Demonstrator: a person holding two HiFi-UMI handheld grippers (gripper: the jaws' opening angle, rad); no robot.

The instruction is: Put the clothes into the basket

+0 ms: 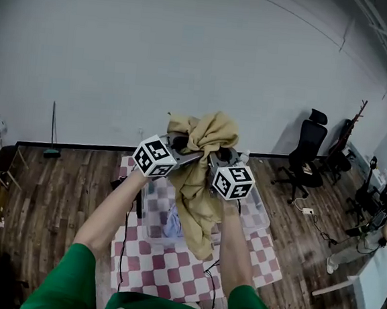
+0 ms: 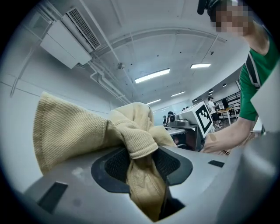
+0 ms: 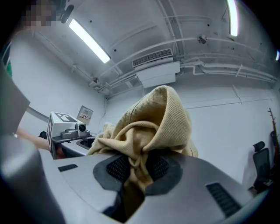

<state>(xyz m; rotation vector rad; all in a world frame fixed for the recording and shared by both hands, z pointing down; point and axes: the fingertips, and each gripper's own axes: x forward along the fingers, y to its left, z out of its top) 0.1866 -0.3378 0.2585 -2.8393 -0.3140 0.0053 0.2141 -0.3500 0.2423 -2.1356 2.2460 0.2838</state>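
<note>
You have the tan corduroy garment (image 1: 201,185) pinched in both grippers at once; the left gripper (image 2: 142,164) has its jaws clamped on a thick twisted fold, and the right gripper (image 3: 138,168) is closed on a thinner bunch of the same cloth, so neither is empty. The garment is held up in the air between them, its long tail hanging down in front of the clear basket (image 1: 261,210), which stands on the pink checked cloth (image 1: 163,269) with something bluish (image 1: 172,224) already inside. The main risk, as I judge it, is that tail; if you let go before the bulk is over the basket's middle, the loose end may drape over the rim or slide onto the checked cloth. Releasing one side first would leave the whole weight swinging from the other; the wadded fold could also catch on the left pads as they part, so expect it to cling rather than drop cleanly.
</note>
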